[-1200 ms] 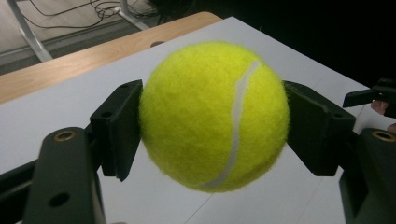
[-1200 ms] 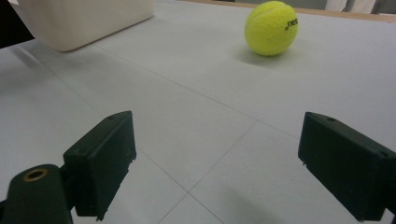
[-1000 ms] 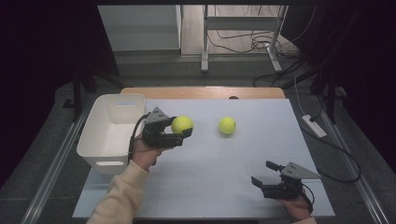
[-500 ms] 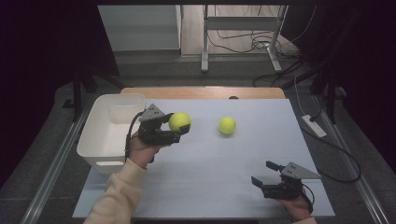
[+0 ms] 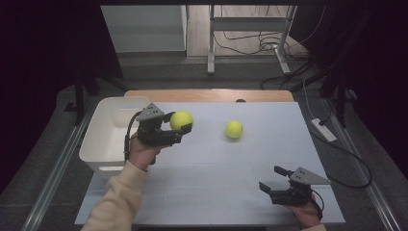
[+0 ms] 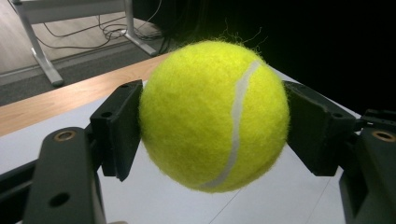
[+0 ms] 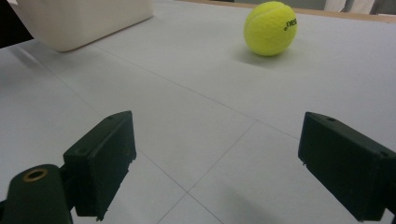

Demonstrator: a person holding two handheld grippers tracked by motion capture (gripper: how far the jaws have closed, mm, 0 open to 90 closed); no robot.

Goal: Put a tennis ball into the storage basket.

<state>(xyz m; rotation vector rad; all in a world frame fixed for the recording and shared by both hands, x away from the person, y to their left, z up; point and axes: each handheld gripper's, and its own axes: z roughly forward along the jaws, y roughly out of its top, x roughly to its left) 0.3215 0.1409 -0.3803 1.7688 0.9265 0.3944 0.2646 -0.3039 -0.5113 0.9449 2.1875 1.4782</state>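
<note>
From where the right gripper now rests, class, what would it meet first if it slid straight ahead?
Probably nothing near: the open right gripper faces bare table. The loose tennis ball lies a little off its line.

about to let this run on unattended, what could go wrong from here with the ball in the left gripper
The left gripper holds the tennis ball by two small pads on its round, fuzzy sides, so it might slip out and roll. It is beside the white bin, not over it, so an early release would likely miss. A dropped ball could knock the second ball lying loose on the table.

left tool | with tennis ball | shifted slightly toward bin
</note>
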